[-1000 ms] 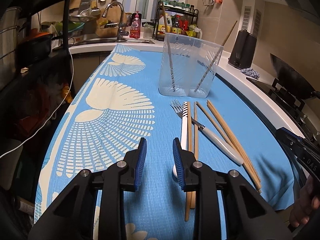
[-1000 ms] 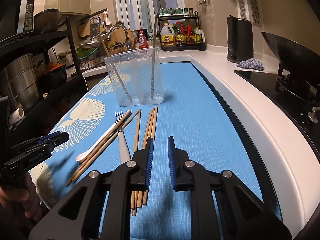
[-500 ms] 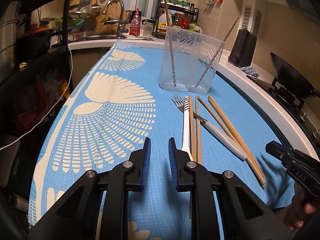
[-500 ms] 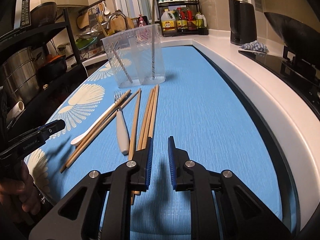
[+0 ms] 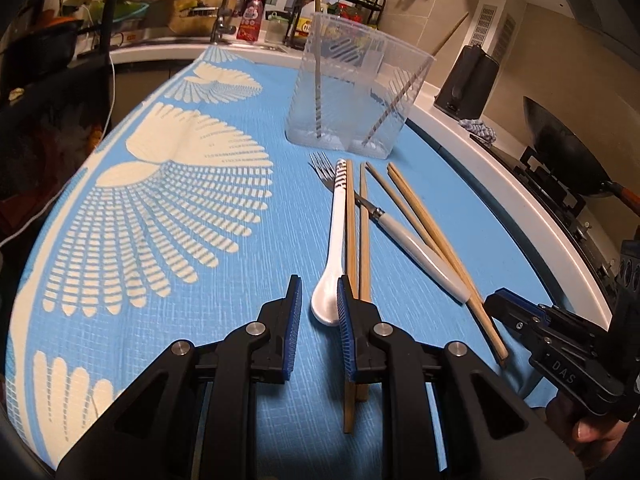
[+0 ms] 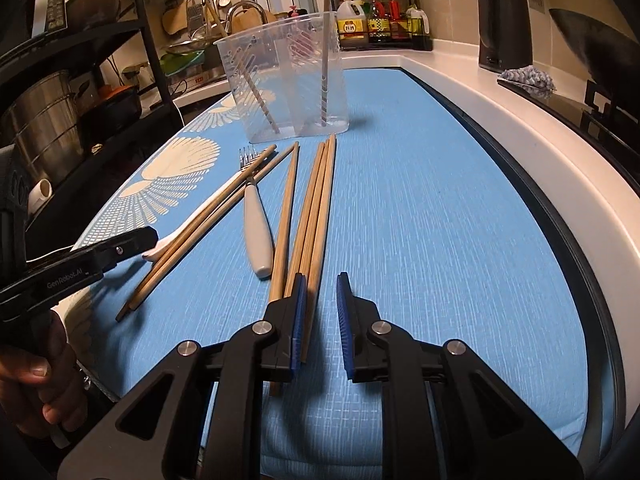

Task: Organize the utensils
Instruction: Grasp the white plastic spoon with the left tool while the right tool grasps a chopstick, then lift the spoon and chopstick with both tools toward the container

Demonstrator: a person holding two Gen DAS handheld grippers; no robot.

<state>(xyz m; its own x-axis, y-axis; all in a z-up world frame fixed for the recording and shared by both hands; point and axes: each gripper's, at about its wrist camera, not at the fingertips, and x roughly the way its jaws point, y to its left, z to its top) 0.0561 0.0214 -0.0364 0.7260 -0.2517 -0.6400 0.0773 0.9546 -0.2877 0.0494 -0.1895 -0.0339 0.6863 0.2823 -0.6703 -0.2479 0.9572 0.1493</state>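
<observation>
A clear plastic holder (image 5: 352, 92) (image 6: 286, 84) stands on the blue cloth with two chopsticks leaning inside. In front of it lie a white spoon (image 5: 334, 248) (image 6: 180, 232), a fork with a white handle (image 5: 404, 236) (image 6: 256, 220) and several wooden chopsticks (image 5: 362, 232) (image 6: 314, 208). My left gripper (image 5: 319, 300) is open, low over the cloth, its tips either side of the spoon's bowl. My right gripper (image 6: 321, 300) is open and empty, its left finger (image 6: 298, 304) over the near ends of the chopsticks.
A sink (image 5: 224, 36) and bottle rack (image 6: 380, 20) sit at the back. A black kettle (image 6: 504, 28) and a wok (image 5: 568, 152) on the stove stand on the white counter (image 6: 520, 152) to the right. A black shelf with pots (image 6: 48, 128) is to the left.
Both grippers have opened a little wider. The left one moved right and forward so its tips bracket the spoon's bowl. The right one moved forward over the chopstick ends.
</observation>
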